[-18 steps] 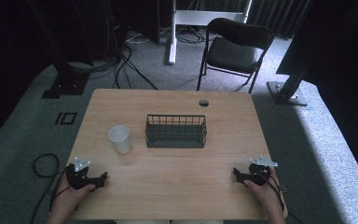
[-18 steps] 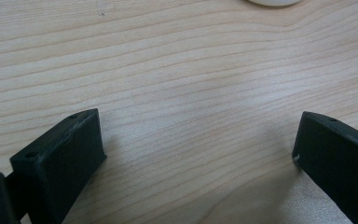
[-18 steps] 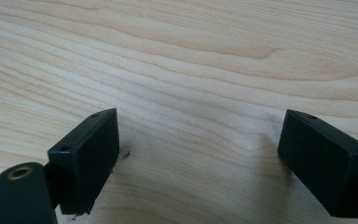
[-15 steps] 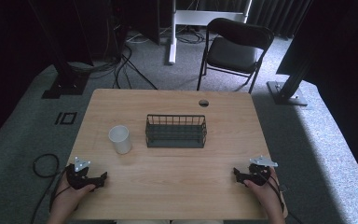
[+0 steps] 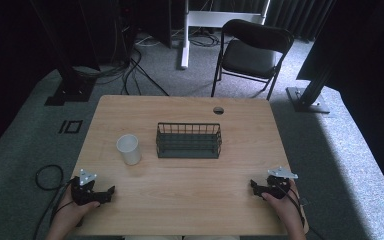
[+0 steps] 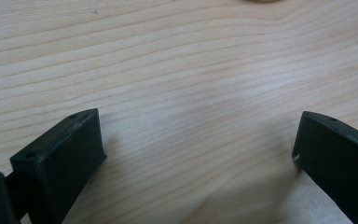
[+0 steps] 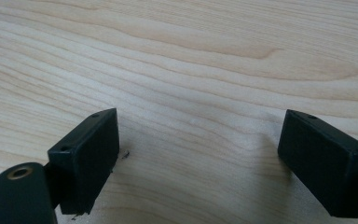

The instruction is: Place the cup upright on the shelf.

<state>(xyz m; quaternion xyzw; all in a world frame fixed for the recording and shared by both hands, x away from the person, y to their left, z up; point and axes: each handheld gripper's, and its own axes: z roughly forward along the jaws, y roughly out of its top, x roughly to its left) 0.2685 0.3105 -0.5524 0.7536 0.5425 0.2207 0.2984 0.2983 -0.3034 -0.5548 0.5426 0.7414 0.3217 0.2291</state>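
Observation:
A white paper cup (image 5: pixel 129 149) stands upright on the wooden table (image 5: pixel 190 200), left of a dark wire basket (image 5: pixel 188 140) at the table's middle. My left gripper (image 5: pixel 111 192) rests at the front left corner, held by a hand, well in front of the cup. Its two black jaws stand wide apart in the left gripper view (image 6: pixel 198 140), with bare wood between them. My right gripper (image 5: pixel 252 185) sits at the front right corner in the other hand. It is open too (image 7: pixel 198 135), with nothing between its jaws.
A round cable hole (image 5: pixel 218 110) is in the table's far edge. A black folding chair (image 5: pixel 250 52) stands behind the table, with stand legs and cables (image 5: pixel 130 65) on the carpet. A cable loop (image 5: pixel 47 177) lies on the floor at the left.

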